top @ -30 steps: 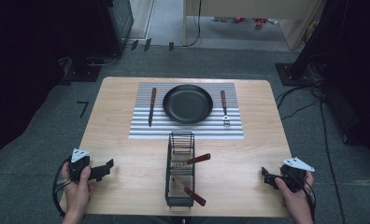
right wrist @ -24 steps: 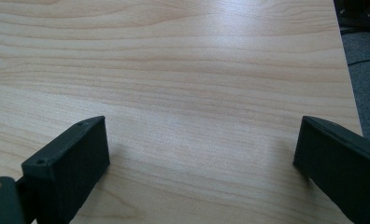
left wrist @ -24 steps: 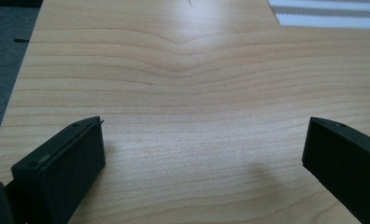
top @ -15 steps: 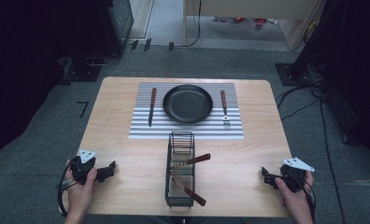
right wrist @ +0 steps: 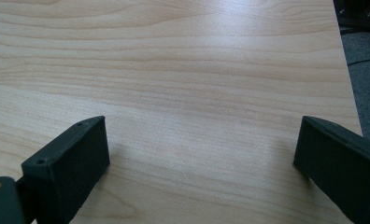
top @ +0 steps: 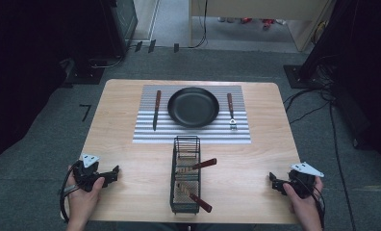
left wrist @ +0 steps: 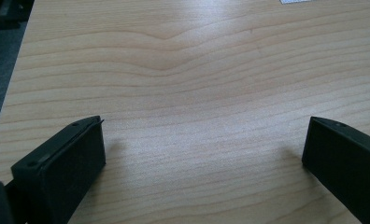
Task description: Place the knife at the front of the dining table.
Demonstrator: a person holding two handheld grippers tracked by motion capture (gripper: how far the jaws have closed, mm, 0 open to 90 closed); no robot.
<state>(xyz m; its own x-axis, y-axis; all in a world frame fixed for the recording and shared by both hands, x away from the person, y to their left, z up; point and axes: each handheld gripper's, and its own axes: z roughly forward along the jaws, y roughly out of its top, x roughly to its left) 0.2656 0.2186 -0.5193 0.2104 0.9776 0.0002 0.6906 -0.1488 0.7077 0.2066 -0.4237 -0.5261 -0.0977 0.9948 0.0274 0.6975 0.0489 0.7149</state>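
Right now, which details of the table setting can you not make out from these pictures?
- Basket, high view: the working ends of the two red-handled utensils lie behind the wire mesh, so their kind is unclear.
- Knife, high view: too small to tell which way the blade edge faces.
- Left gripper and right gripper, own views: jaws wide apart over bare table; their outer jaws are cut off by the frame edge.

Left claw (top: 112, 172), right claw (top: 273, 183): jaws wide apart.
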